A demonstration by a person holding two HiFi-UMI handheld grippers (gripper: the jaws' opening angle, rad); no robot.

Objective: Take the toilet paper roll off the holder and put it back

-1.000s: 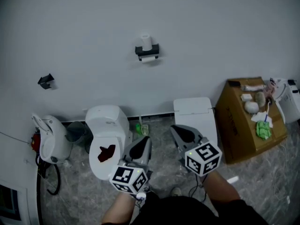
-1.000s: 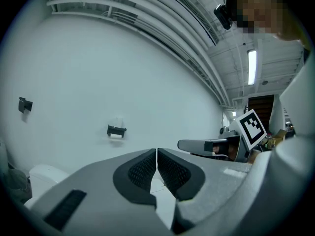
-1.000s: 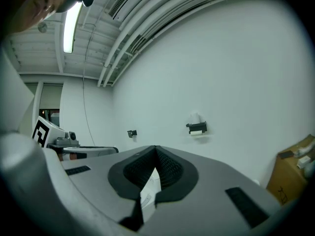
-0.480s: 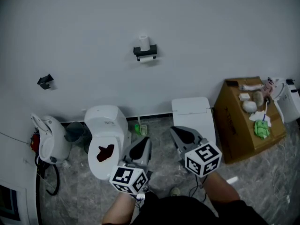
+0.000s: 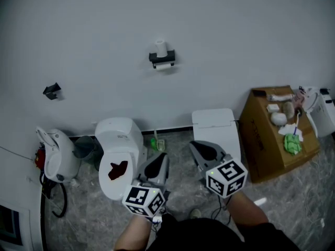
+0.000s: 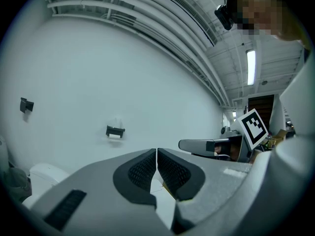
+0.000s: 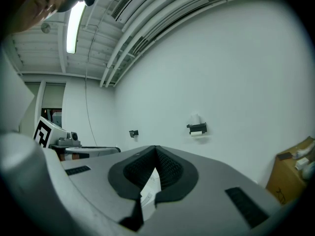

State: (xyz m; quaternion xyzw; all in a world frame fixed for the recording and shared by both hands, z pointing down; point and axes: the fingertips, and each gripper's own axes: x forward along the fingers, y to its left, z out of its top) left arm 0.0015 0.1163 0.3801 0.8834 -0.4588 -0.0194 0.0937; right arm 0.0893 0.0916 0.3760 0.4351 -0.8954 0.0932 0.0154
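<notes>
White toilet paper roll [image 5: 161, 47]: upright atop black holder [image 5: 163, 58], mid-wall, untouched. Left gripper [image 5: 158, 162], right gripper [image 5: 203, 150]: 2 units, jaws pressed together, empty, well apart from the roll. Step, as judged: approach pending. Next: reach the wall, spread jaws around the roll.

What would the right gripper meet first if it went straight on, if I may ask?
Probably the white wall, below and left of the toilet paper holder; the way there looks free.

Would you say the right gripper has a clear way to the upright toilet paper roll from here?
Probably, once closer: nothing stands between the right gripper and the toilet paper roll, though its fingers are shut.
</notes>
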